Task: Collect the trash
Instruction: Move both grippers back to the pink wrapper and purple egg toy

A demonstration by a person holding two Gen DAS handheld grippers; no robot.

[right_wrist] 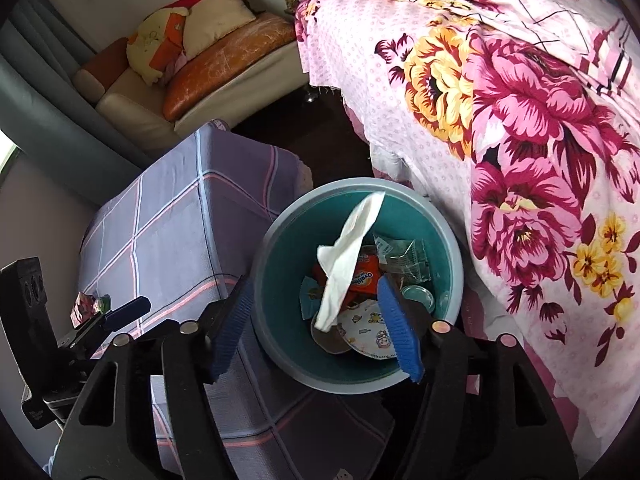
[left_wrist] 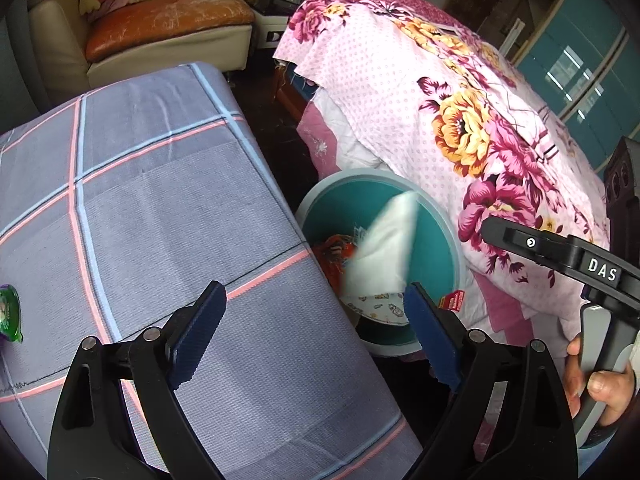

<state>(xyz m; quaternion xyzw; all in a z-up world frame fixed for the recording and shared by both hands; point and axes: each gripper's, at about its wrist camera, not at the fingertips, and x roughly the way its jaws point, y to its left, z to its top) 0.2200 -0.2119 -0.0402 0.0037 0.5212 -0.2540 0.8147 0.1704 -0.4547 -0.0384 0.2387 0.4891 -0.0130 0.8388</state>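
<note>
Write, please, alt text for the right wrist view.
A white tissue is over a round teal bin already holding wrappers, seen between the open right tool. A grey checked cloth lies left of the bin, a pink floral bedspread right.

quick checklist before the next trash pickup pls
1. Right claw open and empty: ok.
2. Left claw open and empty: ok.
3. White tissue landed in the teal bin: cannot tell, it looks mid-air over the opening.
4. Bin has room: ok, wrappers cover only the bottom.
5. Trash left on the plaid table: not ok, a green lidded cup sits at its edge.
</note>
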